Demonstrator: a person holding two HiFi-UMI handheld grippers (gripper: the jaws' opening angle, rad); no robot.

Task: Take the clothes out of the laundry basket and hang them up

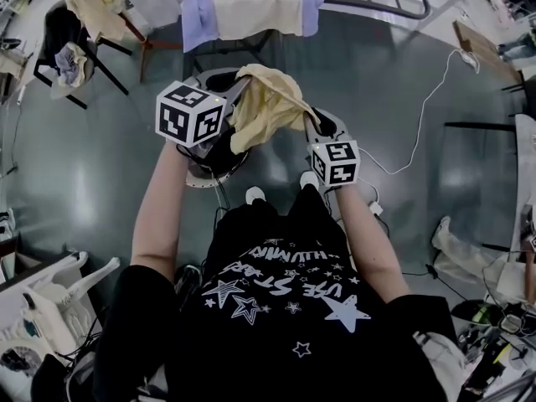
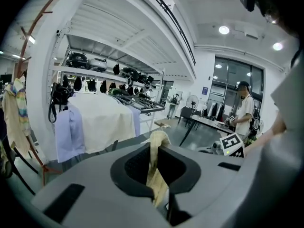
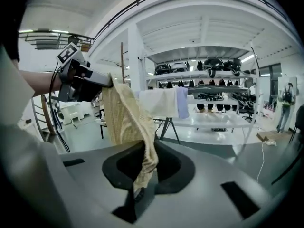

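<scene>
A pale yellow garment (image 1: pixel 266 100) hangs bunched in the air between my two grippers, above the round laundry basket (image 1: pixel 201 180). My left gripper (image 1: pixel 234 107) is shut on one edge of it; in the left gripper view the cloth (image 2: pixel 156 167) runs down into the closed jaws (image 2: pixel 160 196). At the garment's other side is my right gripper (image 1: pixel 311 126). In the right gripper view the striped yellow fabric (image 3: pixel 124 120) drapes from the left gripper (image 3: pixel 81 82) down into the right gripper's jaws (image 3: pixel 137 189), which pinch it.
A drying rack (image 1: pixel 368 5) stands ahead with a cream shirt (image 1: pixel 251 2) and lilac shirts (image 1: pixel 198 13) hung on it. A dark chair (image 1: pixel 71 53) with clothes is at the far left. A white cable (image 1: pixel 423 111) crosses the floor on the right. A person (image 2: pixel 244 113) stands by tables.
</scene>
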